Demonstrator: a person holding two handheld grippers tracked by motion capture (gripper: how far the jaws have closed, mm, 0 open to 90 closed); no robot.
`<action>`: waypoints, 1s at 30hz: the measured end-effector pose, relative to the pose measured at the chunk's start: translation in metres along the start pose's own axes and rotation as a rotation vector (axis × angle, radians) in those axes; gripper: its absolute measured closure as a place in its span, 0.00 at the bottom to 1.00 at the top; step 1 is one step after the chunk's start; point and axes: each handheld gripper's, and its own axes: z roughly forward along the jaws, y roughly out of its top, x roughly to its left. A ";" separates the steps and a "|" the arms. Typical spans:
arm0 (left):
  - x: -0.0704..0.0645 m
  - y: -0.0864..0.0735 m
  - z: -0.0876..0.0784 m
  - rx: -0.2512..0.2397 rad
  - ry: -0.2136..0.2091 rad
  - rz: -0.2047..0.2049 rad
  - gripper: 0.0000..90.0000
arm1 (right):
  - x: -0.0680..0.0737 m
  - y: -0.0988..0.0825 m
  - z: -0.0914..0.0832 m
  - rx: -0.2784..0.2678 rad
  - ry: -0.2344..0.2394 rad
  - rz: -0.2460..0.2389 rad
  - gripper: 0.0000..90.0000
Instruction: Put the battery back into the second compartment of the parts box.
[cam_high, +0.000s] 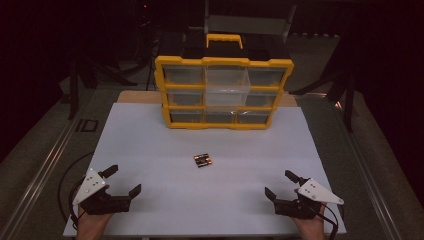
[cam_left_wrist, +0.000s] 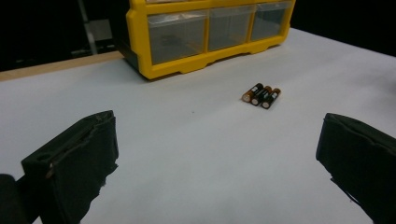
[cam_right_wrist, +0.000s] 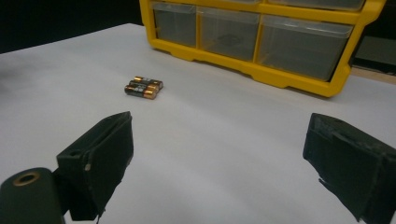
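Three small batteries (cam_high: 202, 160) lie side by side on the white table top (cam_high: 150, 150), in front of a yellow drawer cabinet (cam_high: 223, 92) with clear drawers. My left gripper (cam_high: 124, 180) rests open at the near left corner, its jaws wide apart and nothing between them. At the near right, my right gripper (cam_high: 280, 184) also stands open and holds nothing. The left gripper view has the batteries (cam_left_wrist: 261, 95) ahead and to the right, with the cabinet (cam_left_wrist: 205, 35) behind. In the right gripper view the batteries (cam_right_wrist: 143, 87) lie ahead to the left, before the cabinet (cam_right_wrist: 261, 39).
The cabinet stands at the back middle of the table, with a black and yellow handle (cam_high: 224, 41) on top. A wooden strip (cam_high: 135, 96) shows behind the white top. Dark floor and stands surround the table.
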 end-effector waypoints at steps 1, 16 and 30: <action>0.000 0.000 0.000 0.002 -0.001 0.001 0.00 | 0.000 0.000 0.000 0.002 -0.001 -0.003 0.09; -0.003 0.030 0.007 0.035 -0.016 0.055 0.00 | 0.000 0.000 0.000 -0.016 -0.020 0.006 0.09; -0.006 0.083 0.054 0.065 -0.072 0.159 0.00 | 0.000 -0.001 0.001 -0.012 -0.007 0.001 0.09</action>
